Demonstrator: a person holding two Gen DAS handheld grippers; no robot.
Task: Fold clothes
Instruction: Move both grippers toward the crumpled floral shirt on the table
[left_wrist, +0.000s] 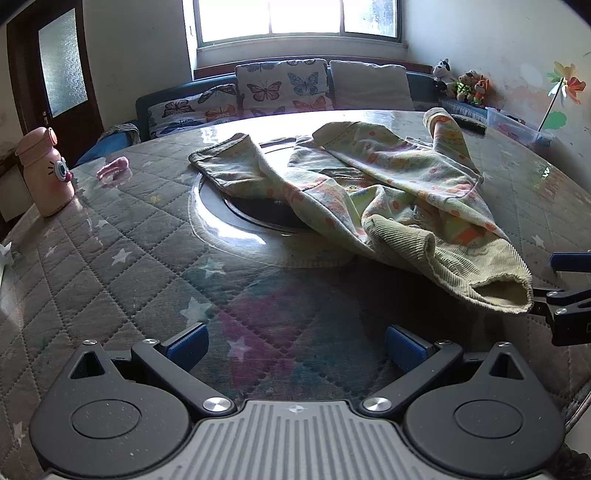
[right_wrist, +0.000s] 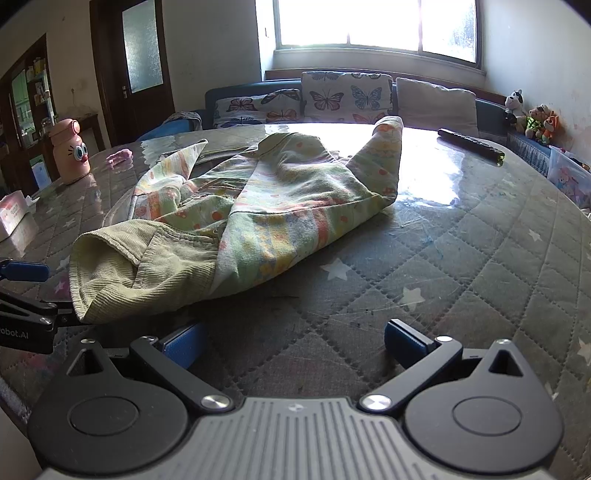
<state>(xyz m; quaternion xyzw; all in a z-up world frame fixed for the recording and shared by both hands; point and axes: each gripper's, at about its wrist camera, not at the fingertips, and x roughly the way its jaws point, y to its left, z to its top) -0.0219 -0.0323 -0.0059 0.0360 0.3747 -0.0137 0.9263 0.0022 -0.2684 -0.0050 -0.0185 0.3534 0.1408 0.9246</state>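
A crumpled pale green child's top with orange and yellow print and ribbed cuffs (left_wrist: 369, 184) lies on the round quilt-covered table; it also shows in the right wrist view (right_wrist: 258, 206). My left gripper (left_wrist: 295, 347) is open and empty, hovering over bare table left of the garment's near ribbed hem (left_wrist: 480, 273). My right gripper (right_wrist: 291, 343) is open and empty, just right of that hem (right_wrist: 122, 273). Each gripper appears at the edge of the other's view: the right one in the left wrist view (left_wrist: 569, 295), the left one in the right wrist view (right_wrist: 26, 295).
A pink cartoon bottle (left_wrist: 46, 173) stands at the table's left edge, also seen in the right wrist view (right_wrist: 70, 149). A small pink item (left_wrist: 112, 168) lies near it. A dark remote (right_wrist: 471, 146) lies at the far right. A tissue box (right_wrist: 13, 216) sits left. A sofa stands behind.
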